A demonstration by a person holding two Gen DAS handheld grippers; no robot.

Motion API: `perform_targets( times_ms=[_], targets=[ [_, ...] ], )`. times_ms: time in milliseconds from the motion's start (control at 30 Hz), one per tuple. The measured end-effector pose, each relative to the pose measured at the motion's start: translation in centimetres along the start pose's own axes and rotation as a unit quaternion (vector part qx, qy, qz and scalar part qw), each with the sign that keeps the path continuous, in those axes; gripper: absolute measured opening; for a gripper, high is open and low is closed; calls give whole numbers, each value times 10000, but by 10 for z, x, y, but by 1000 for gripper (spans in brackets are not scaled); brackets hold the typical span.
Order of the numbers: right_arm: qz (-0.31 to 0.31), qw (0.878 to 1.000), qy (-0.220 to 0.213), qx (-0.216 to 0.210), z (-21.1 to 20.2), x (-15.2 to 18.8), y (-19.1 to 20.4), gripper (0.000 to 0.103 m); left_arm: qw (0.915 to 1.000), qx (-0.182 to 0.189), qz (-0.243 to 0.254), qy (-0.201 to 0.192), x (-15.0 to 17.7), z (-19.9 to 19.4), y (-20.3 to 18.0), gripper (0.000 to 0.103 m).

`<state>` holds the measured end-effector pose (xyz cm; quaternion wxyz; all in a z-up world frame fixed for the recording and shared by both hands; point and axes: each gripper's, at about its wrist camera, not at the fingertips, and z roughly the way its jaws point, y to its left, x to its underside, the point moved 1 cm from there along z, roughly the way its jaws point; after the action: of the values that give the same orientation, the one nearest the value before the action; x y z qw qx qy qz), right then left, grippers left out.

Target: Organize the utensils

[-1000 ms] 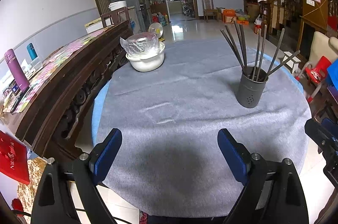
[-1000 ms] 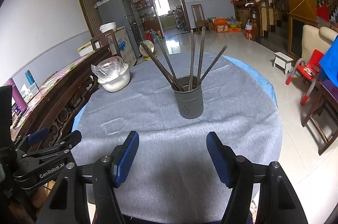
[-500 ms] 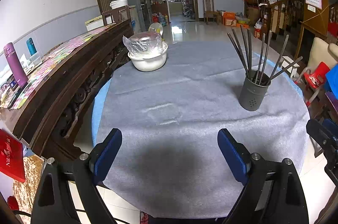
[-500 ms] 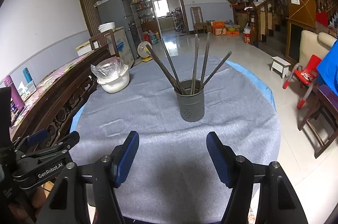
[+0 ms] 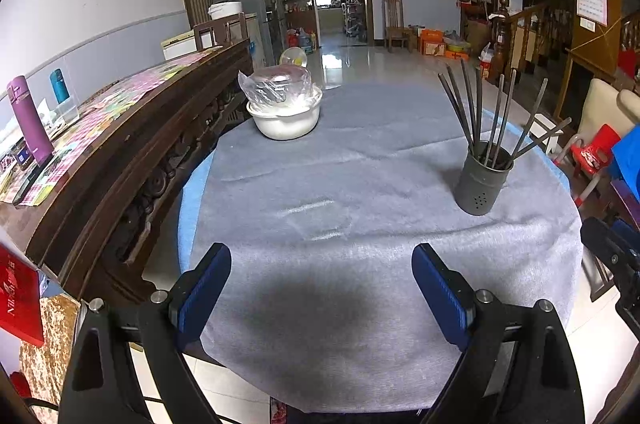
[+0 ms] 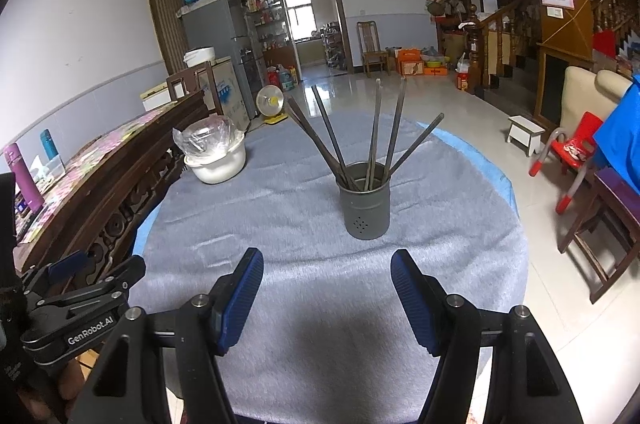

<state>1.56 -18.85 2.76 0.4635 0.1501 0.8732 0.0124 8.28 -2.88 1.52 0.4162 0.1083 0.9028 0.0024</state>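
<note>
A dark grey utensil holder [image 5: 482, 180] [image 6: 368, 202] stands upright on the round table's grey cloth [image 5: 360, 160] [image 6: 288, 208], with several long dark chopsticks [image 5: 466, 108] [image 6: 374, 132] fanned out of it. My left gripper [image 5: 320, 288] hovers open over the table's near edge, left of the holder, nothing between its blue pads. My right gripper [image 6: 326, 294] is open too, directly in front of the holder and well short of it. In the right wrist view the left gripper's body [image 6: 80, 304] shows at lower left.
A white bowl [image 5: 286, 118] [image 6: 218, 164] topped with a clear plastic bag sits at the table's far left. A carved dark wooden sideboard [image 5: 132, 144] runs along the left. Chairs [image 6: 568, 152] and a stool [image 6: 526, 134] stand on the tiled floor to the right.
Both views have drawn back and tipped up slightly, so the holder and bowl sit a little lower in frame. Both grippers keep the same opening.
</note>
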Motion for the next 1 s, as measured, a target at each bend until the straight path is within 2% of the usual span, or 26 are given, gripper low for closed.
perform_targets(
  times_ms=[833,933,1000],
  targets=[
    [9,9998,-192,91,3,-21,6,71,9999,48,54,-135,-20,-5,8,92],
    [22,9998,-151,110,11,-22,-1,71,9998,141,33,-100,-20,1,6,92],
    [95,9998,-46,148,23,-21,-11,71,9995,314,-51,84,-20,15,8,92]
  ],
)
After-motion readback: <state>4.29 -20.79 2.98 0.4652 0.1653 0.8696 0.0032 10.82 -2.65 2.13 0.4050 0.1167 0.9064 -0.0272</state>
